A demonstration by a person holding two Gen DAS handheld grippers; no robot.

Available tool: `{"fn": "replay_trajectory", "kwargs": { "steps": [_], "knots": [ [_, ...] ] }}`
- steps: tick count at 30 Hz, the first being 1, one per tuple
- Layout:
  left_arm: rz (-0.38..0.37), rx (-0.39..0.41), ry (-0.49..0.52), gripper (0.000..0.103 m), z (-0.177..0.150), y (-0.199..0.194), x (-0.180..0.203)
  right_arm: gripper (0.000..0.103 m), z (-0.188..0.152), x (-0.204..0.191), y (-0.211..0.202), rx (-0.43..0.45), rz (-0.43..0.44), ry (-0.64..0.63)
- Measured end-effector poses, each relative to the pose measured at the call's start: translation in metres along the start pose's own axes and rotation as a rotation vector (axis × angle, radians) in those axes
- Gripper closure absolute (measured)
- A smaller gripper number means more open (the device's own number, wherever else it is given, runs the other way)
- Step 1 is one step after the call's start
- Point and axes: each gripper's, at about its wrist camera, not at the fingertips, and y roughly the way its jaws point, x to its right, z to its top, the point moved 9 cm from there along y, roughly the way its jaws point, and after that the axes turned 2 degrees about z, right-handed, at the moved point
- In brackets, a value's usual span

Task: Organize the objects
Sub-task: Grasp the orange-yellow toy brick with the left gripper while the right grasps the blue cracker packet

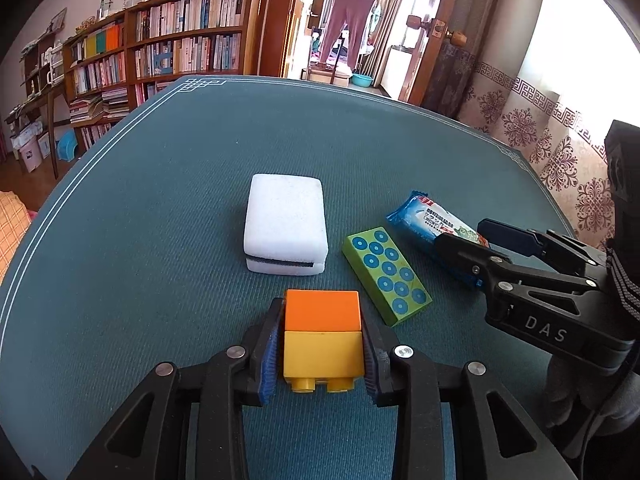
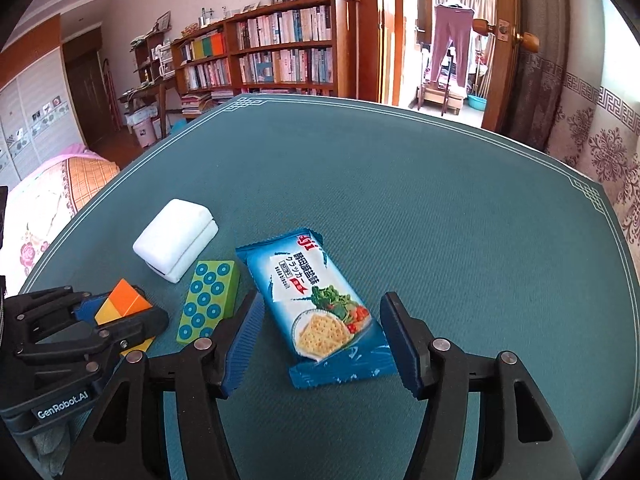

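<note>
- Blocks first: we had the left gripper point(image 1: 322, 344) clamped on the stacked orange-and-yellow plastic building blocks point(image 1: 323, 334), at the lower centre of the left wrist view, its blue ribbed pads point(image 1: 269, 354) flat against both side faces. We judged the blocks light, rigid and smooth, so the broad sides were the right hold; the joint between the two colours could part if we twisted.
- The right gripper point(image 2: 322, 342) stood with its jaws wide, one on each side of the near end of the blue foil cracker packet point(image 2: 318, 312), which lay flat on the teal textured table mat point(image 2: 440, 200) at the centre of the right wrist view.
- We judged the packet light, slippery and crinkly, with brittle crackers inside; a gentle grip across its narrow width seemed safest.
- The green rectangular block with blue dots point(image 2: 208, 302) lay just beside the packet, to its left in that view, close to the near finger, so it could be nudged as the jaws shut.
- The white rectangular sponge block with a dark seam point(image 1: 286, 226) sat above the blocks in the left view, apart from them.
- Both grippers worked close together; we saw a risk of bumping.
</note>
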Motion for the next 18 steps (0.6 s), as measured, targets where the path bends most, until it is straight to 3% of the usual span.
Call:
{"fn": "replay_trajectory", "kwargs": {
  "steps": [9, 13, 18],
  "knots": [
    [-0.003, 0.008, 0.007, 0.064, 0.0, 0.001, 0.001, 0.042, -0.004, -0.004, 0.016, -0.035, -0.009, -0.02],
    [-0.004, 0.008, 0.007, 0.064, 0.0, 0.001, 0.001, 0.057, -0.008, -0.002, 0.012, -0.028, -0.023, 0.0],
    [-0.012, 0.009, 0.01, 0.065, 0.001, 0.0, 0.003, 0.058, -0.018, 0.003, 0.001, -0.016, -0.022, 0.05]
  ]
}}
